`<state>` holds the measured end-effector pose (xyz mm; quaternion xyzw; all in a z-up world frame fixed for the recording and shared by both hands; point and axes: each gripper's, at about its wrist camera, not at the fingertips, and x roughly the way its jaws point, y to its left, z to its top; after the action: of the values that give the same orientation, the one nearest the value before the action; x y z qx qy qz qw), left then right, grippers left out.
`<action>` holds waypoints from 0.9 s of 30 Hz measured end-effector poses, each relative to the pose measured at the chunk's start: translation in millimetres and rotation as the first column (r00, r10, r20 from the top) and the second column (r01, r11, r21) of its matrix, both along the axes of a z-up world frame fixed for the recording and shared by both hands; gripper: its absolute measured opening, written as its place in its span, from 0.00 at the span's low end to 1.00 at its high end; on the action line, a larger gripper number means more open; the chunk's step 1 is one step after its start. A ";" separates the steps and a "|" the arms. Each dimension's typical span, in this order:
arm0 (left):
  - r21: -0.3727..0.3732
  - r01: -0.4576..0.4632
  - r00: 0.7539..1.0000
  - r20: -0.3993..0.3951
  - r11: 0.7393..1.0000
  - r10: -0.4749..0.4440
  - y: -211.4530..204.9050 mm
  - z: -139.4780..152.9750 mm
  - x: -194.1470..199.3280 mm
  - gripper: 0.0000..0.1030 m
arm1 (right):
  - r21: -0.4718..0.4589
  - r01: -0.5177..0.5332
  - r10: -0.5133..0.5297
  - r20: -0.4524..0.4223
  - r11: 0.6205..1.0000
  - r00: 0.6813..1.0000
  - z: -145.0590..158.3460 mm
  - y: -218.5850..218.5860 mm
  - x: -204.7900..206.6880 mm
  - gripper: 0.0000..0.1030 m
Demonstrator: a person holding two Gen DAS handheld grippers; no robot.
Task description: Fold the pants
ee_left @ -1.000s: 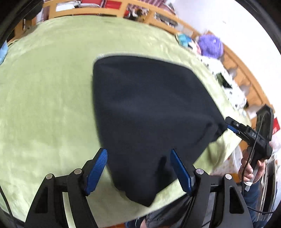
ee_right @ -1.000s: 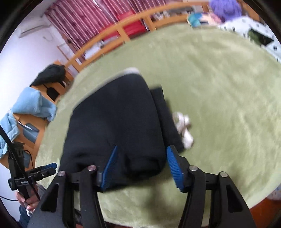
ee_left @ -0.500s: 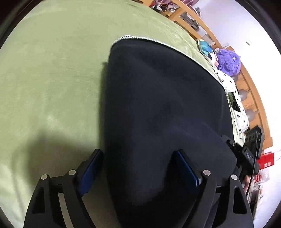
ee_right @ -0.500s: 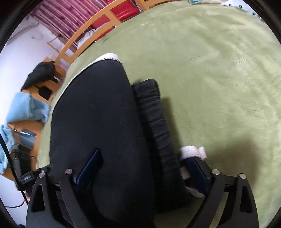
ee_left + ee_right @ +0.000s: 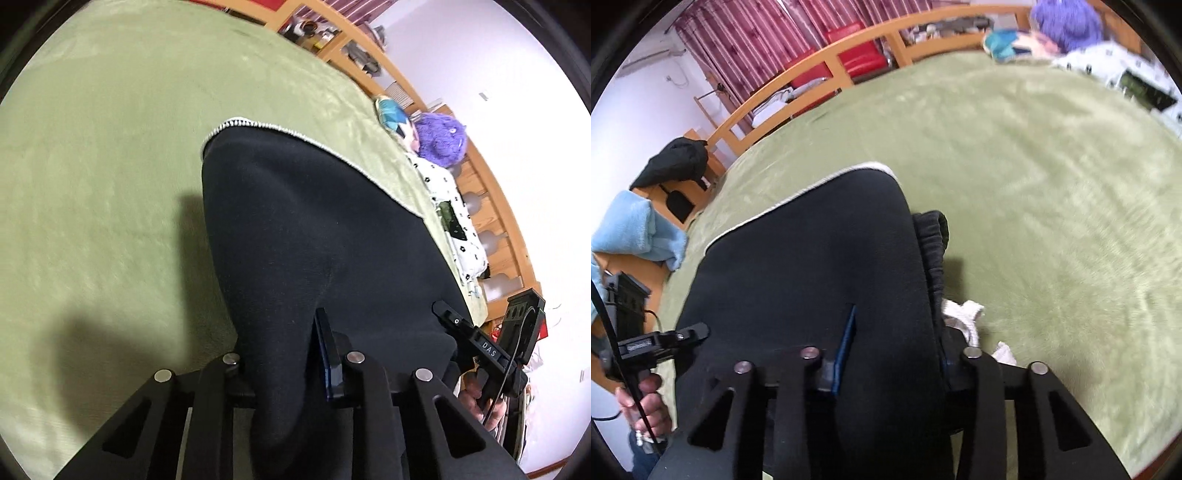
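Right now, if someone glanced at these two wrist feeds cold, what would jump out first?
The black pants dominate both feeds, spread on the green blanket with a white trim along the far edge. Each gripper has its fingers closed on the near edge of the fabric: left gripper, right gripper. Next, the purple plush toy by the wooden bed rail, and the white drawstring lying beside the gathered waistband.

Right gripper (image 5: 894, 347) clamps black pants (image 5: 812, 258) on green blanket (image 5: 1052, 184).

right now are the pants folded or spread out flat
Folded: the black pants lie doubled, the waistband peeking from under the top layer.
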<state>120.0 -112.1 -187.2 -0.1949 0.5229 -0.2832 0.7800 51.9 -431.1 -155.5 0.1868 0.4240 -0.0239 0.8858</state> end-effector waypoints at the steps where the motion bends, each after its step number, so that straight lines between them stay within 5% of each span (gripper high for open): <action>1: 0.004 -0.005 1.000 0.010 1.000 0.005 8.0 6.0 1.7 0.20 | -0.011 0.005 -0.005 0.005 1.000 1.000 5.3 8.0 -1.0 0.31; 10: 0.096 -0.078 0.994 0.081 0.992 0.070 102.6 43.9 18.9 0.19 | 0.049 -0.005 0.005 0.014 0.999 1.000 11.7 104.2 6.2 0.28; 16: 0.136 -0.130 0.991 0.046 0.982 0.124 168.5 27.3 26.1 0.21 | 0.087 -0.068 0.066 0.021 0.994 0.998 -2.5 172.8 22.6 0.28; 20: 0.179 -0.119 0.990 -0.051 0.977 0.130 172.6 -4.2 24.5 0.31 | -0.012 -0.077 0.077 0.005 0.997 0.997 -5.6 191.2 26.0 0.37; 23: 0.253 -0.135 0.991 0.016 0.958 0.135 166.6 0.9 6.3 0.33 | -0.064 -0.066 0.063 -0.053 0.996 0.997 -9.2 188.3 22.0 0.46; 27: 0.291 -0.166 0.985 0.094 0.942 0.144 162.4 19.8 -17.1 0.53 | -0.110 -0.055 0.052 -0.028 0.992 0.998 4.7 182.7 -1.3 0.46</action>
<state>103.0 50.3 -167.4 -0.1055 0.5145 -0.1456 0.8384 50.6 -248.4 -150.8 0.1257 0.4382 -0.0258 0.8897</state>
